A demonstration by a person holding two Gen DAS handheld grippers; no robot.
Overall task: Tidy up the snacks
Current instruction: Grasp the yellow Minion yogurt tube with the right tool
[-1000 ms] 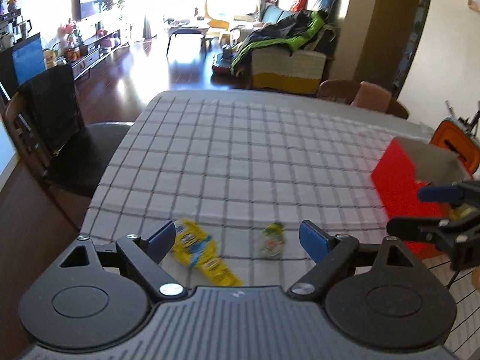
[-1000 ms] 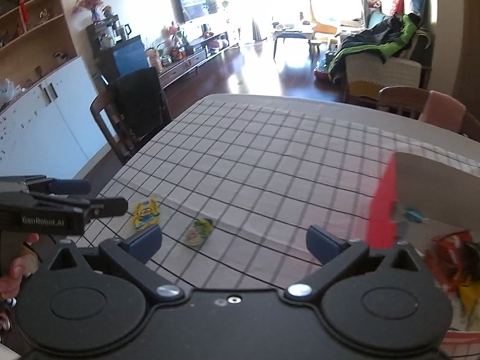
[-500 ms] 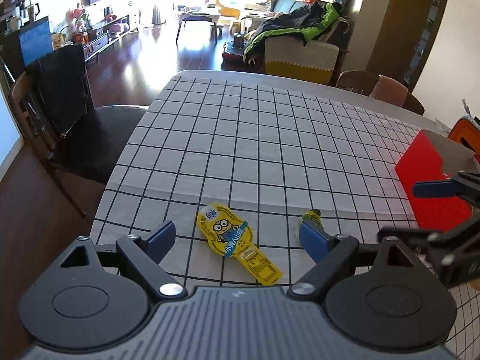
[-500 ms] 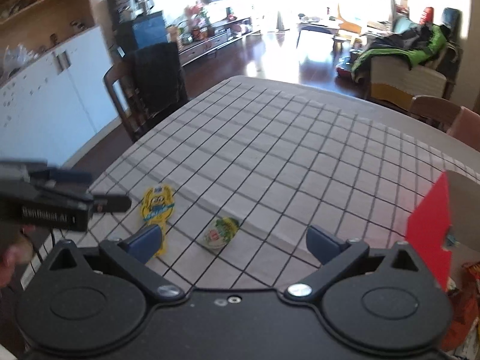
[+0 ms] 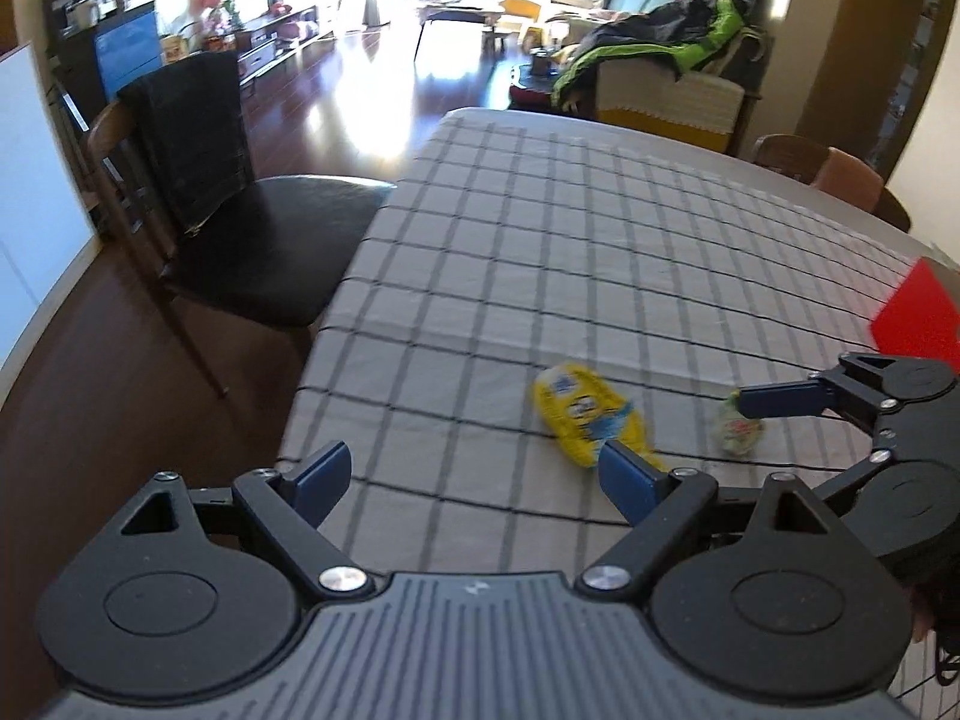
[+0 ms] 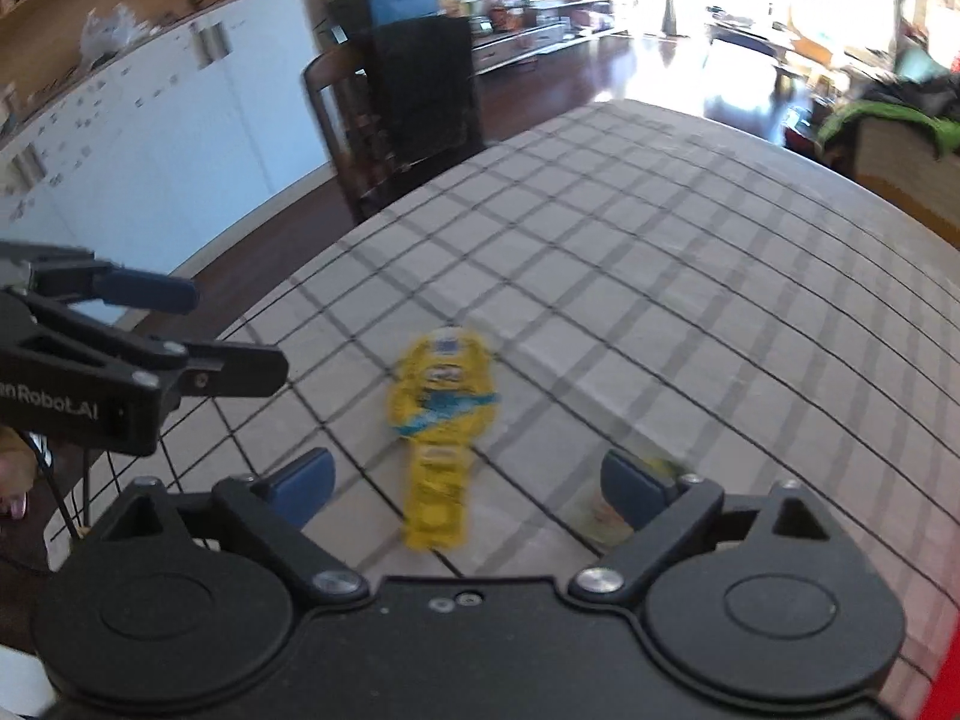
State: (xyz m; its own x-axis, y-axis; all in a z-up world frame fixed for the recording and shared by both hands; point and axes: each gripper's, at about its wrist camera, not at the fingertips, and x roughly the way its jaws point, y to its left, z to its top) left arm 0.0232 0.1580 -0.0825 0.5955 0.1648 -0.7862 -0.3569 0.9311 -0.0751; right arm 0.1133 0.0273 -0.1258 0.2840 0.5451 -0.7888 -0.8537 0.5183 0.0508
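A yellow snack pouch (image 5: 581,414) lies on the checked tablecloth (image 5: 540,276) near the front edge; it also shows in the right wrist view (image 6: 441,402). A small green and white packet (image 5: 739,433) lies to its right, partly hidden behind a right fingertip in the right wrist view (image 6: 600,510). My left gripper (image 5: 474,474) is open and empty, left of the pouch. My right gripper (image 6: 468,480) is open and empty, low over the pouch's tail. The red box (image 5: 918,318) stands at the right.
A dark chair (image 5: 240,204) stands at the table's left side. White cabinets (image 6: 120,150) line the far left wall. A sofa with a green jacket (image 5: 666,60) and another chair (image 5: 834,174) stand beyond the table's far end.
Both grippers have swung left and come lower toward the table's front left. The right gripper now sits over the yellow pouch. Both stayed open.
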